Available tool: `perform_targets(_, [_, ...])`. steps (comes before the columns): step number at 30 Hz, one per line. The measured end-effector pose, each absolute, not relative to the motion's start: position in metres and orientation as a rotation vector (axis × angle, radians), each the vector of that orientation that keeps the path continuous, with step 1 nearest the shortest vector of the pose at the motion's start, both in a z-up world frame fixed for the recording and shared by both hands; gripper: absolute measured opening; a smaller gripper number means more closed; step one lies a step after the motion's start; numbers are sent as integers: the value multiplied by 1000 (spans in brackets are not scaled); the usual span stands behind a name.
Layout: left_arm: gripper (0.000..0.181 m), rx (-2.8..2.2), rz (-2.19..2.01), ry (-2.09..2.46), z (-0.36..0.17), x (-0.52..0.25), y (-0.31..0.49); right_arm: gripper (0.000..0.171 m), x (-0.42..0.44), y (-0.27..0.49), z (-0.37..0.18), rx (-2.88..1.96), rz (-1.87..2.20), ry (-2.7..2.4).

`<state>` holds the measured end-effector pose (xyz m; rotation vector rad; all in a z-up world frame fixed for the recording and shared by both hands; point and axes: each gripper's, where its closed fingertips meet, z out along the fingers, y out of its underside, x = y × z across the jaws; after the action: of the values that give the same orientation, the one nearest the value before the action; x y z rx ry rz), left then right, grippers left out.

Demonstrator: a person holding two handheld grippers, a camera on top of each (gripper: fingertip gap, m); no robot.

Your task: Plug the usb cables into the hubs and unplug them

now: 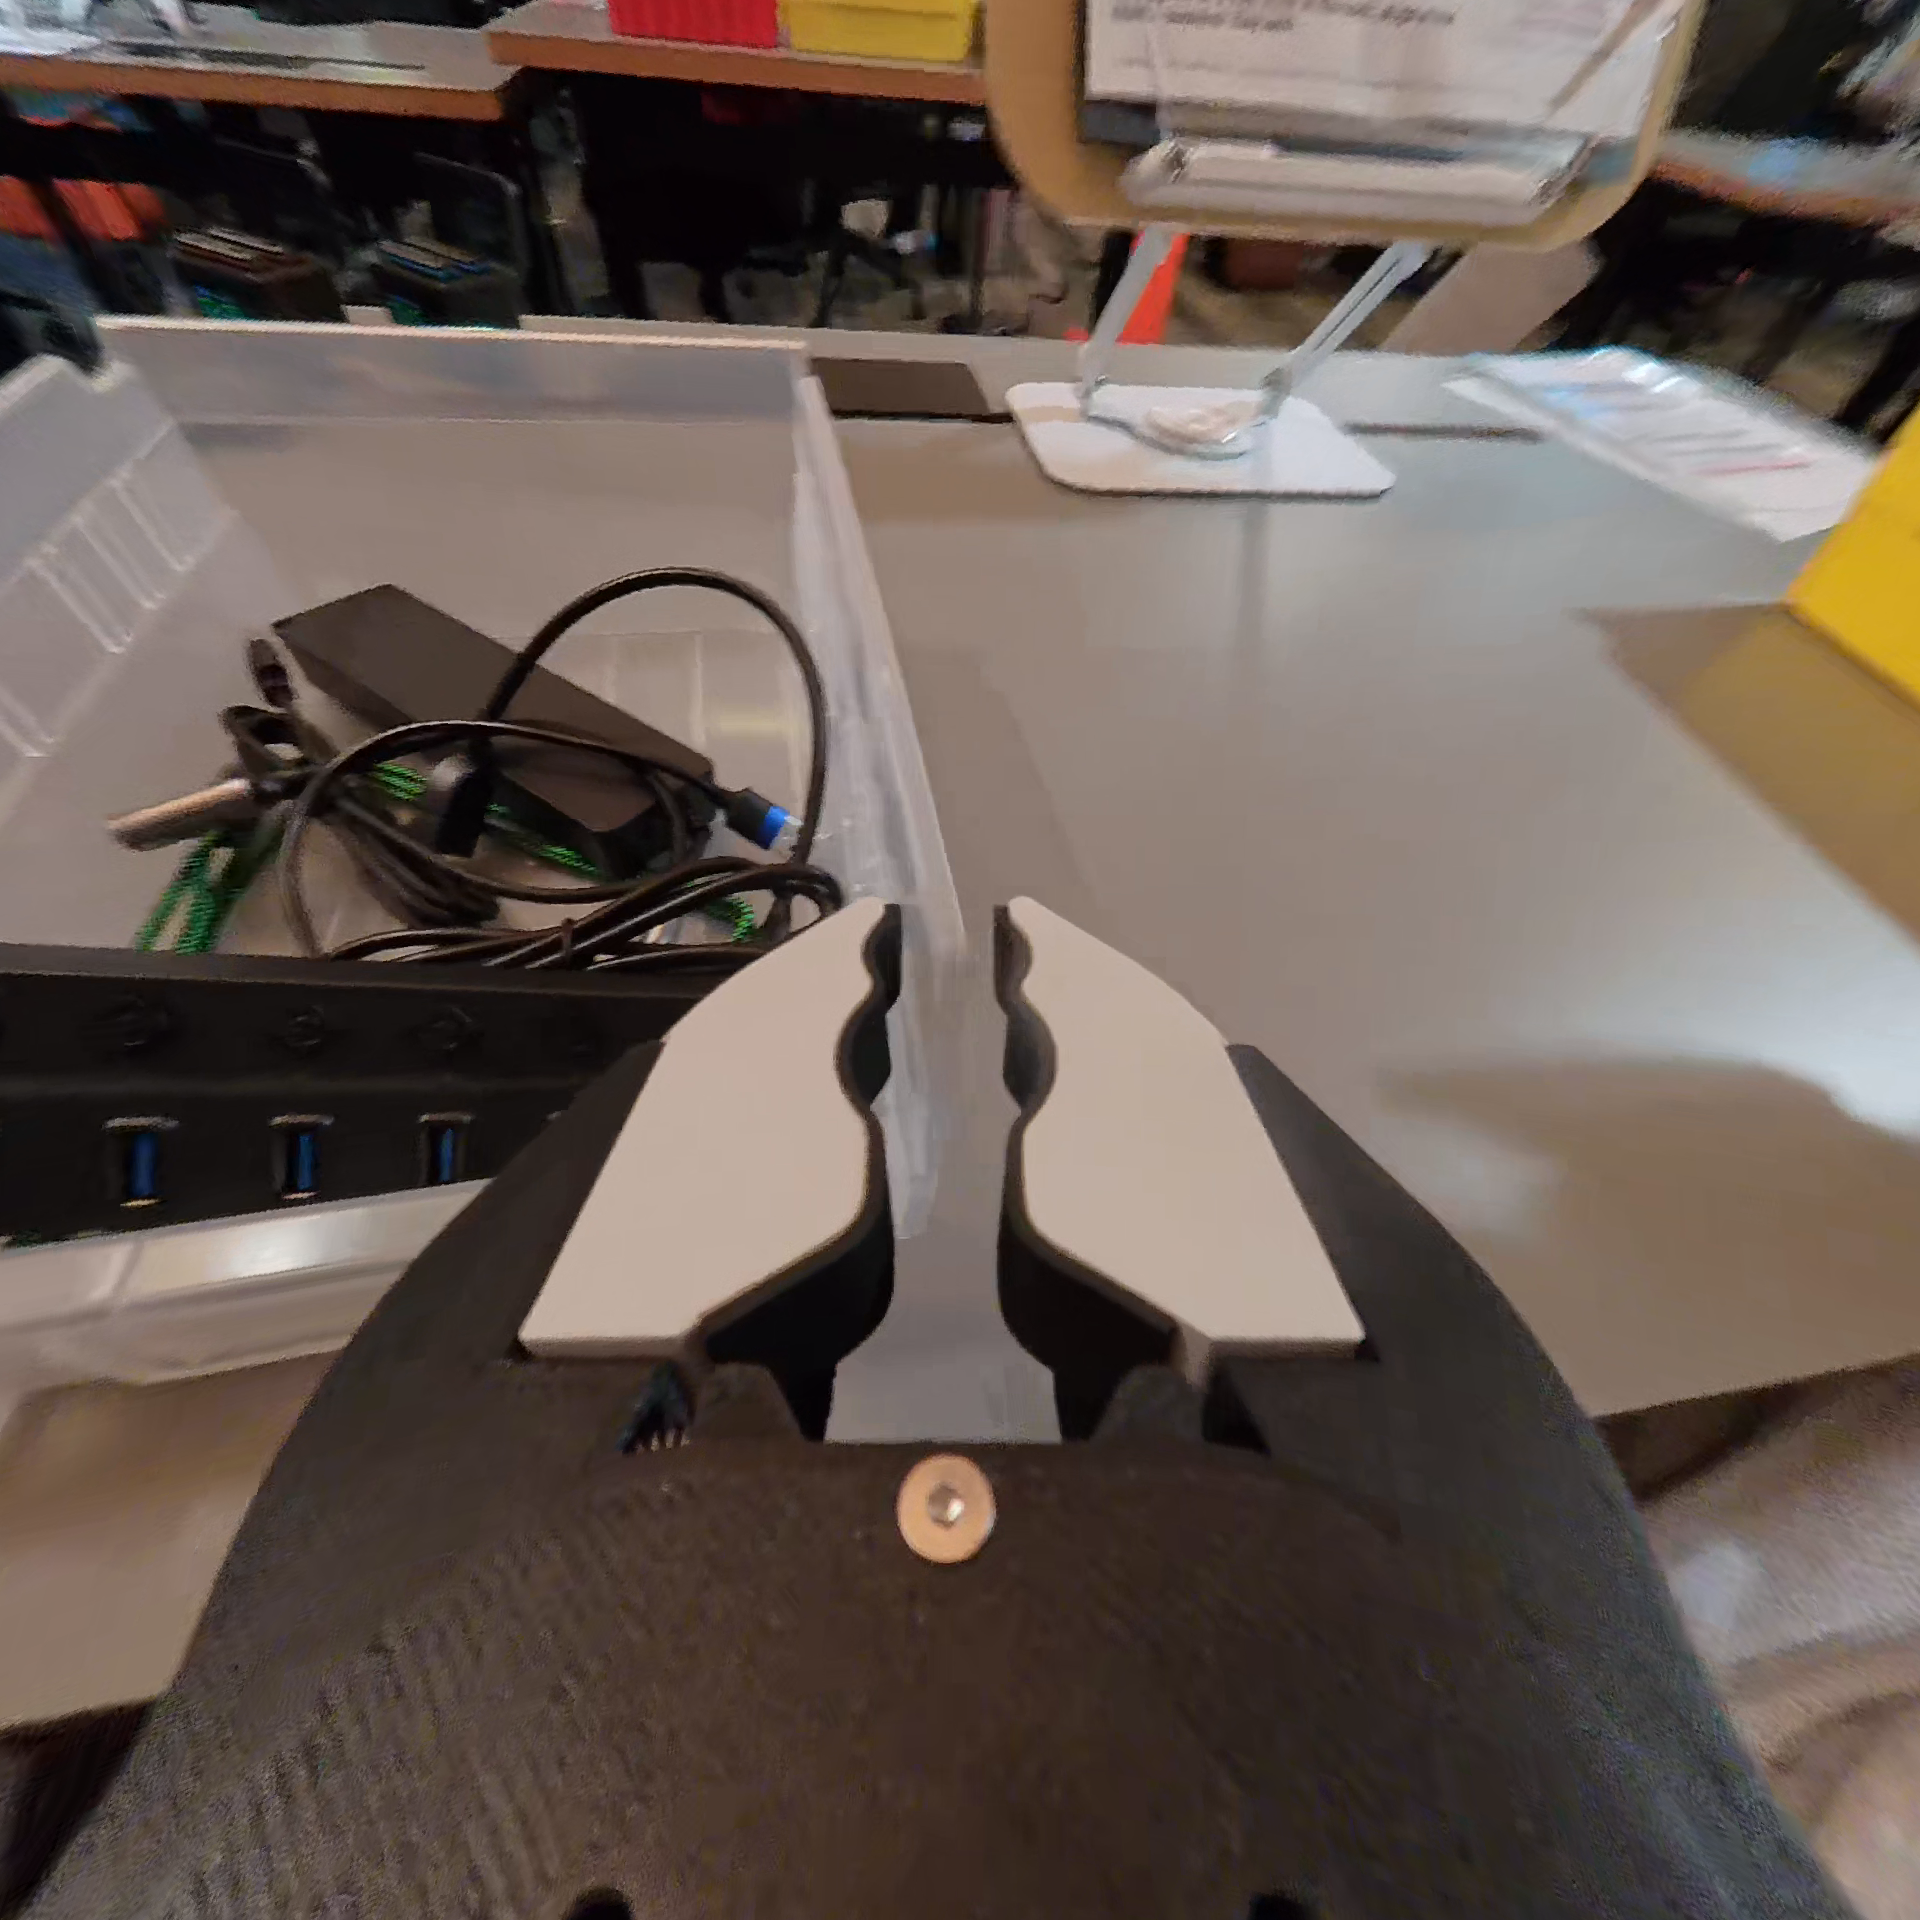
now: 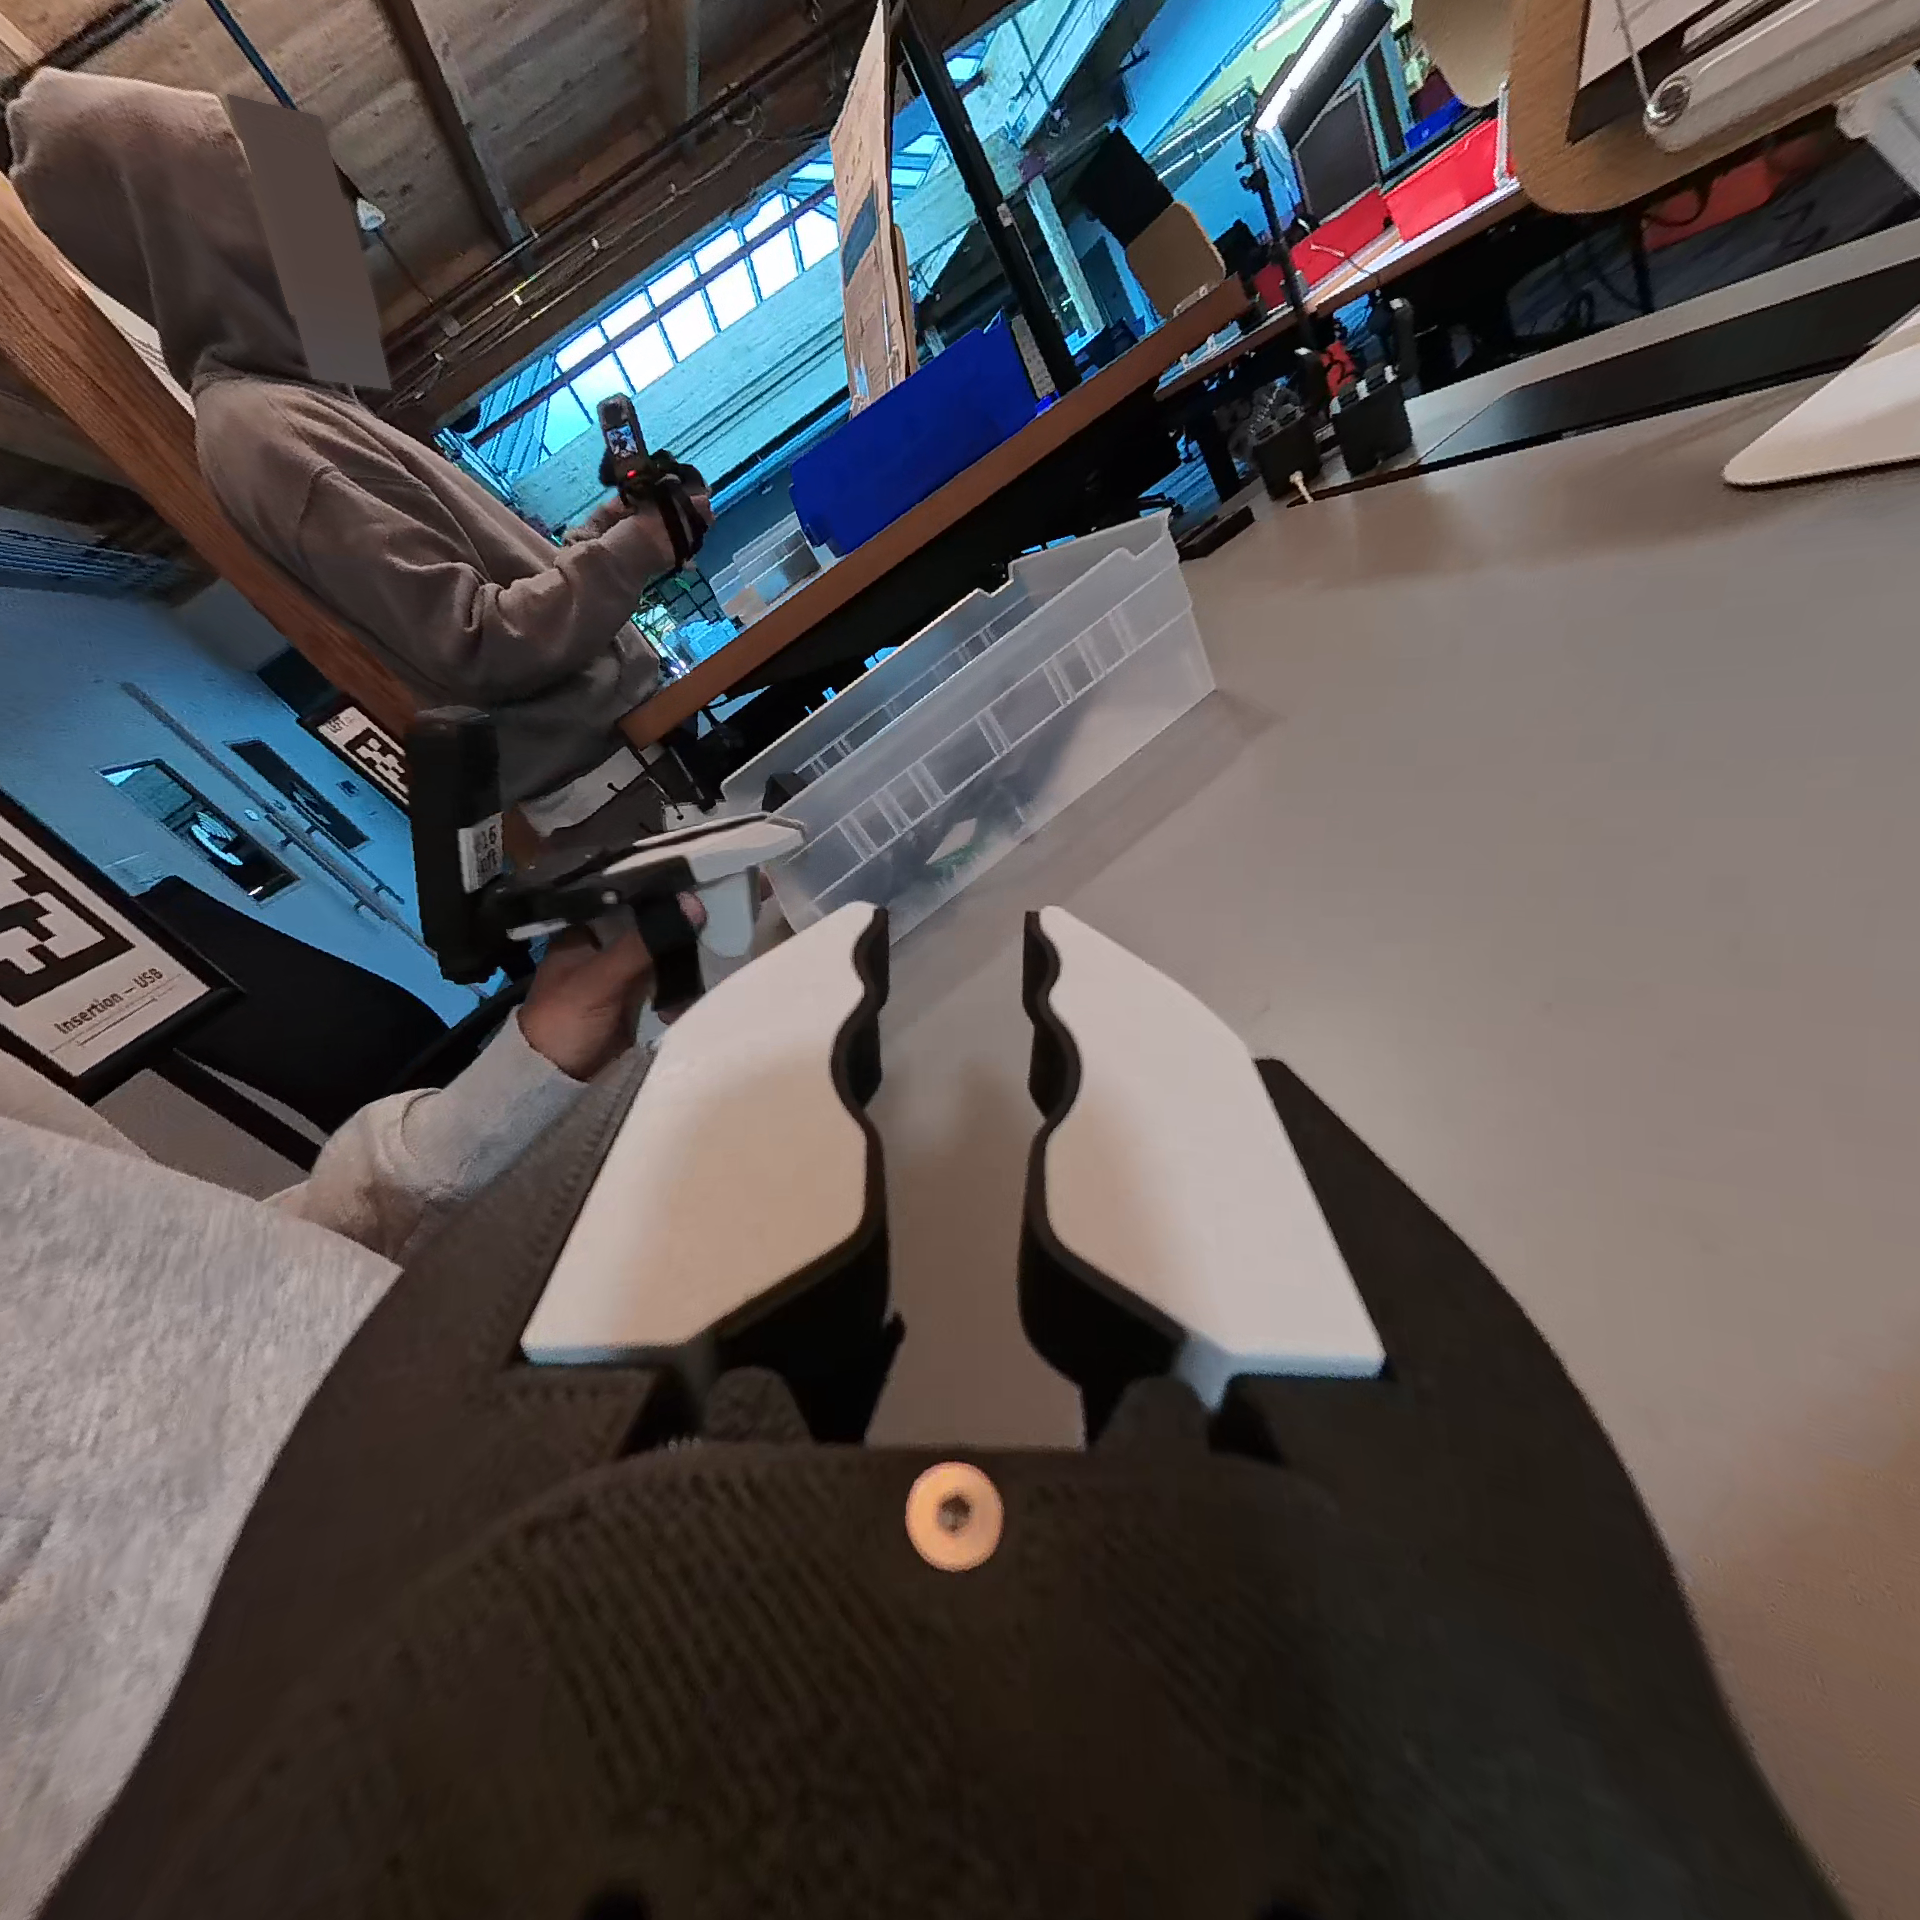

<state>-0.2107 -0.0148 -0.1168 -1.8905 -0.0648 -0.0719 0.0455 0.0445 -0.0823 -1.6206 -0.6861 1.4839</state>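
The left claw (image 1: 943,914) hangs slightly parted and empty over the near right wall of the clear bin (image 1: 873,665). Inside the bin lie a black hub (image 1: 291,1091), tangled cables (image 1: 499,831) and another hub (image 1: 457,686) behind. Only the right view shows the right claw (image 2: 956,920), slightly parted, empty, above bare table (image 2: 1507,831) beside the bin.

Translucent plastic bin (image 1: 468,457); smooth, semi-gloss grey counter (image 1: 1351,831); matt black hub (image 1: 260,1091); green braided cable (image 1: 197,894).
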Motion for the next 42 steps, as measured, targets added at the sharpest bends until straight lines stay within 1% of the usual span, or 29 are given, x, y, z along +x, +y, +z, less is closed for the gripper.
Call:
perform_targets(1, [23, -1855, -132, -71, -109, -208, -16, 25, 46, 46, -83, -1622, 1482, -681])
perform_targets(3, [29, -1754, -176, -113, -83, -214, -18, 25, 49, 49, -83, -1627, 1473, -667])
perform_targets(6, [37, -1697, -76, -86, -41, -241, -15, 25, 53, 52, -83, -1628, 1474, -641])
perform_targets(9, [56, -1871, 83, -20, -25, -282, 11, 25, 55, 52, -83, -1635, 1493, -625])
perform_targets(12, [70, -2192, 57, 21, -47, -317, 54, 25, 57, 50, -82, -1633, 1499, -619])
perform_targets(15, [80, -2589, -134, -88, -101, -340, 85, 26, 60, 48, -80, -1625, 1489, -622])
perform_targets(16, [87, -2685, -237, -147, -118, -340, 94, 25, 61, 47, -79, -1622, 1485, -622])
perform_targets(17, [90, -2734, -280, -205, -132, -345, 105, 25, 62, 46, -78, -1617, 1480, -621])
perform_targets(20, [78, -2826, -144, -332, -166, -373, 130, 25, 68, 45, -76, -1609, 1457, -621])
perform_targets(23, [78, -2931, -90, -423, -190, -386, 136, 25, 77, 46, -77, -1613, 1444, -598])
perform_targets(26, [76, -2958, -52, -449, -192, -391, 140, 26, 88, 49, -79, -1630, 1459, -537])
perform_targets(28, [69, -2972, 8, -452, -194, -395, 139, 26, 98, 51, -81, -1644, 1473, -480])
perform_targets(29, [68, -2979, 34, -438, -194, -396, 139, 26, 102, 52, -81, -1649, 1477, -452])
perform_targets(37, [64, -2926, 22, -295, -188, -386, 140, 27, 125, 53, -80, -1650, 1453, -367])
perform_targets(39, [61, -2863, -1, -254, -176, -380, 143, 27, 125, 52, -81, -1653, 1451, -369])
perform_targets(42, [59, -2734, -15, -158, -139, -369, 151, 27, 123, 51, -82, -1660, 1446, -382])
